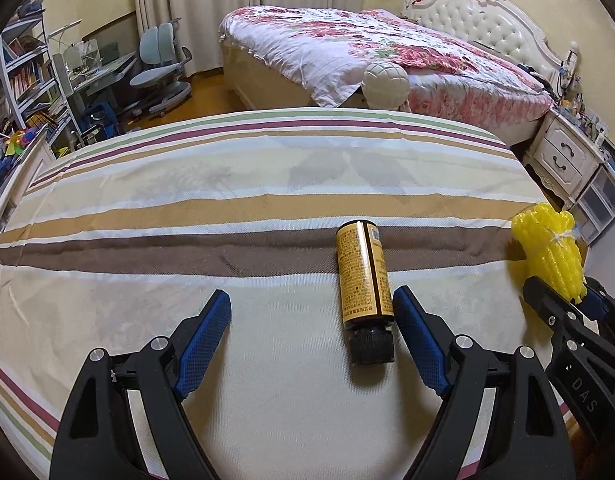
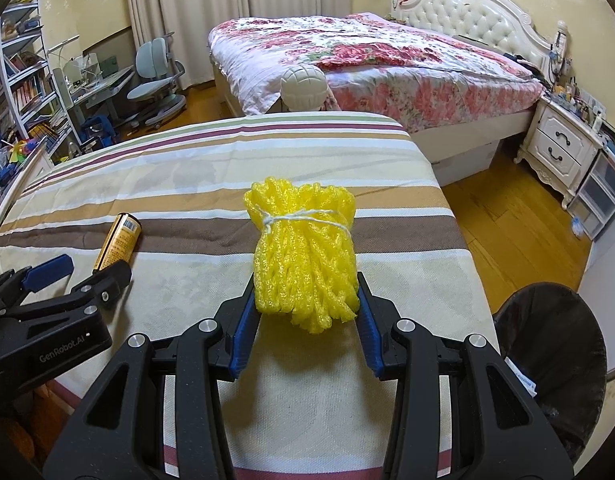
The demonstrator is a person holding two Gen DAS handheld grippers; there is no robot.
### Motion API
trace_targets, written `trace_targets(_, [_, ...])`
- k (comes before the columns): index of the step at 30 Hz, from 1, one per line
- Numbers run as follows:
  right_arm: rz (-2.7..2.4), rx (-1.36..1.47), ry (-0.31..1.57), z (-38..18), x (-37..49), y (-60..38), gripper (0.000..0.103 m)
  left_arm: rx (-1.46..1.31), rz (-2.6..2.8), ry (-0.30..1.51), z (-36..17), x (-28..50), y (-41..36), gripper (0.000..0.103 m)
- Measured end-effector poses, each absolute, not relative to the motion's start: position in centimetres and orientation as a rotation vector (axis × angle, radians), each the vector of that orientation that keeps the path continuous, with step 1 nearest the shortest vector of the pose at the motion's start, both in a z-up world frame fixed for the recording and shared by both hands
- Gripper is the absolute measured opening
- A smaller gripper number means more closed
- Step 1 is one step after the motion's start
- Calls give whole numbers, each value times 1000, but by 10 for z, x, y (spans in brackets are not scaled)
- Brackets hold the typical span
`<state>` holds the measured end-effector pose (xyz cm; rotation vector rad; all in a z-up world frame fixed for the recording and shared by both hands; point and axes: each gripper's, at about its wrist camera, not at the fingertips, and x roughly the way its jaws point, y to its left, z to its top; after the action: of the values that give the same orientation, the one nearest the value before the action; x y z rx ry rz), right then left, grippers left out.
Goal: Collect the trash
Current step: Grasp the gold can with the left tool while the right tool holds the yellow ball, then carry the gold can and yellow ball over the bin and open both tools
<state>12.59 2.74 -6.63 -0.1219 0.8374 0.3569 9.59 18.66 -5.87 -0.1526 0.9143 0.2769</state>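
Observation:
A brown bottle (image 1: pixel 363 280) with a yellow label and black cap lies on the striped cloth (image 1: pixel 187 208), cap toward me. My left gripper (image 1: pixel 311 308) is open around it; the bottle lies close to the right finger. The bottle also shows in the right wrist view (image 2: pixel 119 242), beside the left gripper (image 2: pixel 87 270). My right gripper (image 2: pixel 305 300) is shut on a yellow foam net bundle (image 2: pixel 303 252) tied with white string, resting on the cloth. The bundle (image 1: pixel 551 252) and the right gripper (image 1: pixel 563 300) show at the right edge of the left wrist view.
A black-lined trash bin (image 2: pixel 555 360) stands on the wooden floor at the table's right. A white dome-shaped object (image 2: pixel 303 88) sits past the far table edge. Behind are a flowered bed (image 2: pixel 367 64), a nightstand (image 2: pixel 563 148), a desk with chair (image 2: pixel 155 76) and bookshelves (image 2: pixel 19 80).

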Motion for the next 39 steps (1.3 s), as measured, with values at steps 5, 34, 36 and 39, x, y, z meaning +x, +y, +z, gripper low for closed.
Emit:
trace_targets(5, [357,-121,840,-66,126,28,43,-135,261,915,-60,100,183,70])
trace_targets(34, [379,-105,839,-68,79,13,41,-89,200,808,-47,44,158,25])
trace_targets(36, [381,-99,839,-67,72,9,41,-89,198,801,-46,38,154,25])
trace_targets(39, [380,-99,835,-66,63,4,41,-88,190,798,-47,31,149,25])
